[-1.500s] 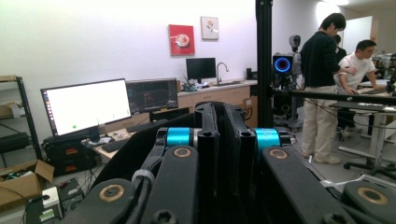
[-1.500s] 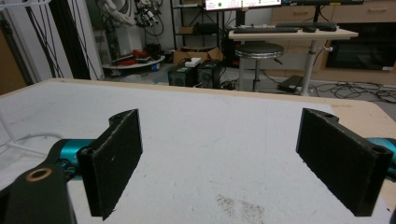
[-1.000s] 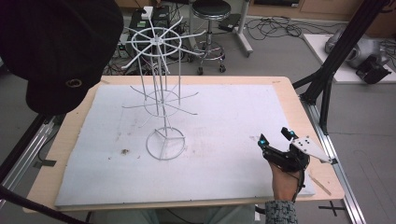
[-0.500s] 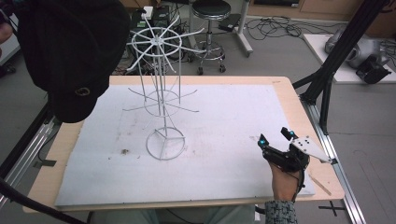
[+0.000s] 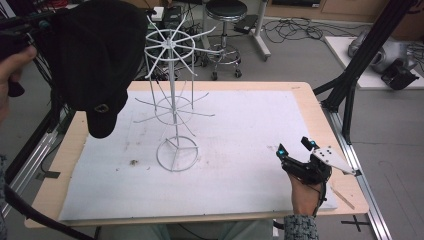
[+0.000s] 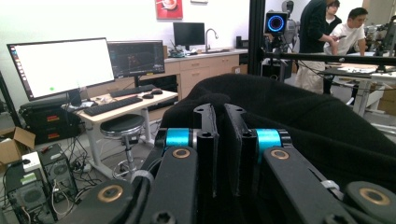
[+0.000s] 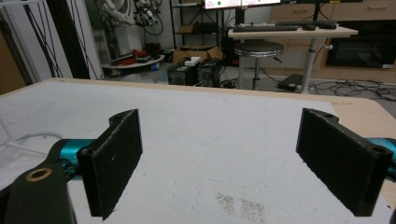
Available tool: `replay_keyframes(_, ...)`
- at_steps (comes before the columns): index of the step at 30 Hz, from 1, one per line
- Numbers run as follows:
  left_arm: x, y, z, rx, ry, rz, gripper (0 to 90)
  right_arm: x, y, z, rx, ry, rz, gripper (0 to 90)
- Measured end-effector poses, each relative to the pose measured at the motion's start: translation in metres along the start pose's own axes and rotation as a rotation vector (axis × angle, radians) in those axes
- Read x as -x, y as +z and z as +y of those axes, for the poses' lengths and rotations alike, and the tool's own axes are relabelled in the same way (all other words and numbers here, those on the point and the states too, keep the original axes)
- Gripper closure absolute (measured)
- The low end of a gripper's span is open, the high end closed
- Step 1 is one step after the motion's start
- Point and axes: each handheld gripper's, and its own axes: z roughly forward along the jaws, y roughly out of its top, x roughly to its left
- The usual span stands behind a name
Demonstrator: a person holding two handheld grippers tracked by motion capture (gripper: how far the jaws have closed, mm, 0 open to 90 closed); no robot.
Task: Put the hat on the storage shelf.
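white mat [image 5: 250, 145] under spoked wire rack [image 5: 172, 107], soft black cap [image 5: 95, 60]

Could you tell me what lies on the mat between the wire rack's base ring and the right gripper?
Nothing: in the high view the white mat is bare between the wire rack base and the right gripper.

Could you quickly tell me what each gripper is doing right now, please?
Left gripper: shut on the black cap, held up beside the white wire rack.
Right gripper: open, holding nothing.
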Motion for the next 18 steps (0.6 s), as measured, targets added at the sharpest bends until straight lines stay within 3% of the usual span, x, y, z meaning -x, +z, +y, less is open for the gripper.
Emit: replay_keyframes(18, -0.007, 0.01, -0.025, -0.054, -0.01, -0.007, 83.0, 0.001, 0.0, -0.001, -0.002, 0.004, -0.003, 13.5)
